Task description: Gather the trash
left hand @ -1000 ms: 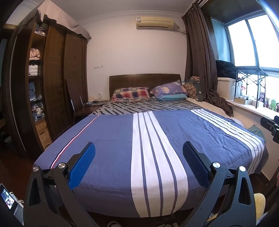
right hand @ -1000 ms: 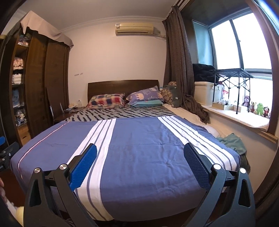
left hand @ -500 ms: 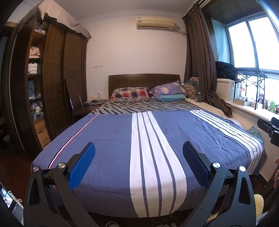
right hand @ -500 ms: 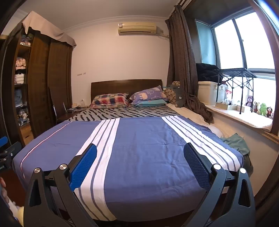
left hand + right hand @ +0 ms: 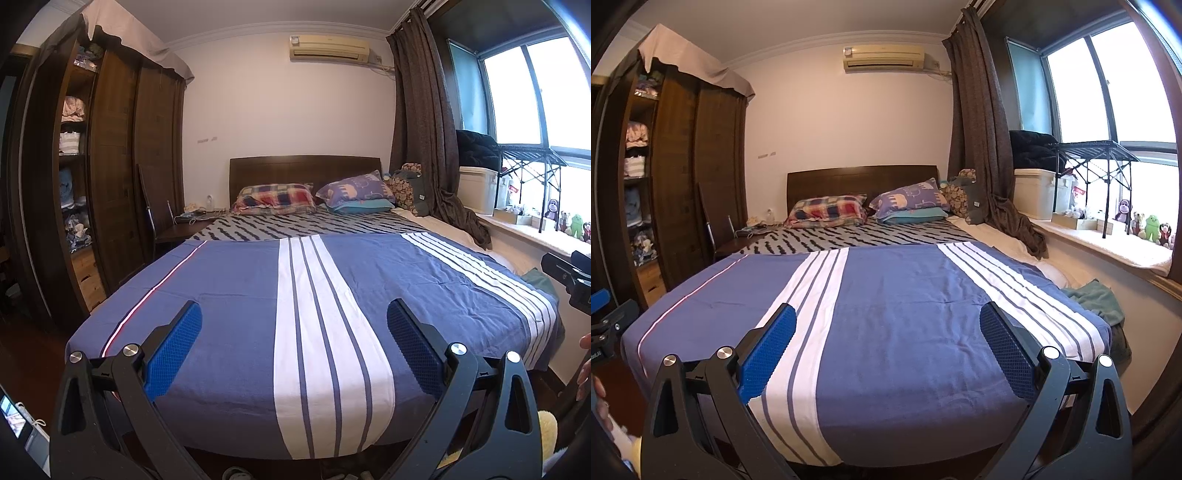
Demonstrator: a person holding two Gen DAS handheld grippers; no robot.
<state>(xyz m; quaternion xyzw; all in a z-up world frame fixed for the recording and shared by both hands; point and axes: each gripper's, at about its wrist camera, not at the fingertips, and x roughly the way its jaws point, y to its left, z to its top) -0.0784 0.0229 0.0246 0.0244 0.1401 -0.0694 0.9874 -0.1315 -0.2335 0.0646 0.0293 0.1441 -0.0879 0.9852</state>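
While both views have barely shifted since a second ago, the left gripper (image 5: 293, 341) and right gripper (image 5: 886, 345) stay empty, fingers spread wide. Both point at 12 o'clock over the blue striped bed (image 5: 236, 295). No trash can be seen anywhere.

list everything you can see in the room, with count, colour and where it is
bed: 1, blue cover with white stripes, centre
headboard: 1, dark wood, at far wall
pillows: 3 seen, plaid, purple, teal, under headboard
wardrobe: 1, dark wood, left wall
air conditioner: 1, cream, high on far wall
curtain: 1, brown, right of bed
box: 1, white, on window sill
folding table: 1, black, on sill
plush toys: several, brown and green, on sill
green cloth: 1, right edge of bed
trash: none clearly seen
left claw: 1, black, blue pads, open
right claw: 1, black, blue pads, open
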